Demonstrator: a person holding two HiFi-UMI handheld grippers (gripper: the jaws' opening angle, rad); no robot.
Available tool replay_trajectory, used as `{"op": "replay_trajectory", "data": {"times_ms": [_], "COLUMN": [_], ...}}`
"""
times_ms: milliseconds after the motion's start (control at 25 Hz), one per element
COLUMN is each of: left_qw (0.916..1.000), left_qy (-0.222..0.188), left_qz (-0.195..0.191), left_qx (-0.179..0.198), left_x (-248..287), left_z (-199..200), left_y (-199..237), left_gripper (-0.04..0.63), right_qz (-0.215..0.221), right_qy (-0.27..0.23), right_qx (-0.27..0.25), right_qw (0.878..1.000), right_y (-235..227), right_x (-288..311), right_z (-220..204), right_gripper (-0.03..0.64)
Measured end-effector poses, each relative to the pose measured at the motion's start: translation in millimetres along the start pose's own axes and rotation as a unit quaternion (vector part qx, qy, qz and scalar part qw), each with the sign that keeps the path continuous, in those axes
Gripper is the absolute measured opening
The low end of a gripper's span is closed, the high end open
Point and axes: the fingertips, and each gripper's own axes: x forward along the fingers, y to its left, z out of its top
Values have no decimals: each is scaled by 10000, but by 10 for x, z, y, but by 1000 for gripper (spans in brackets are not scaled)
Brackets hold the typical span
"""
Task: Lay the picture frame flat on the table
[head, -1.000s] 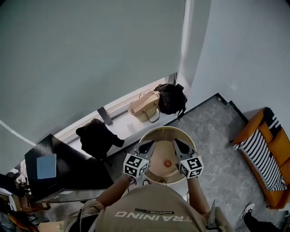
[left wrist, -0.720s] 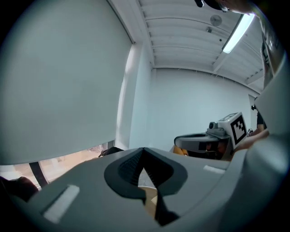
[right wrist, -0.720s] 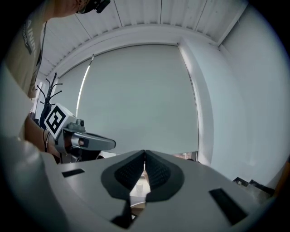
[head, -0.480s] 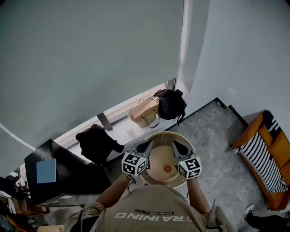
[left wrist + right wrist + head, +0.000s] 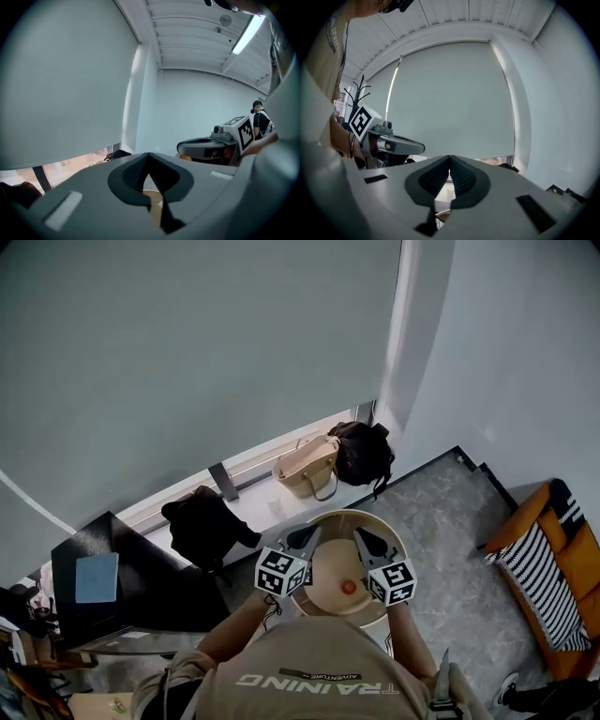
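No picture frame shows in any view. In the head view both grippers hang side by side over a round beige table (image 5: 377, 524), pointing away from the person. A small orange thing (image 5: 348, 587) lies on the tabletop between them. My left gripper (image 5: 307, 537) is shut with nothing in it; in its own view the jaws (image 5: 149, 160) meet tip to tip. My right gripper (image 5: 360, 538) is shut and empty too, its pads pressed together (image 5: 450, 168). Each gripper view shows the other gripper alongside: the right gripper (image 5: 206, 145) and the left gripper (image 5: 393, 145).
A beige handbag (image 5: 305, 465) and a black bag (image 5: 364, 451) rest on the low window ledge beyond the table. A black garment (image 5: 202, 526) lies left of it, beside a black desk (image 5: 131, 587) with a blue pad (image 5: 94, 579). An orange striped sofa (image 5: 553, 568) stands at the right.
The head view has shifted a little, so the room sits slightly more to the right. Both grippers stay shut over the round table in about the same place.
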Motion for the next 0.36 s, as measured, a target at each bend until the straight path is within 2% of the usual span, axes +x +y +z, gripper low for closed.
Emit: {"op": "replay_trajectory", "data": {"times_ms": [360], "left_qw": [10000], "left_qy": [79], "left_qz": [-53], "left_qx": [-16], "left_x": [10], "left_z": [-49], "left_y": [61], "left_gripper": [6], "right_qz": [7], "right_qy": [120], "right_qx": [5], "right_qw": [9999], "right_y": [14], "right_x": [36], "right_z": [-54], "right_gripper": [8]}}
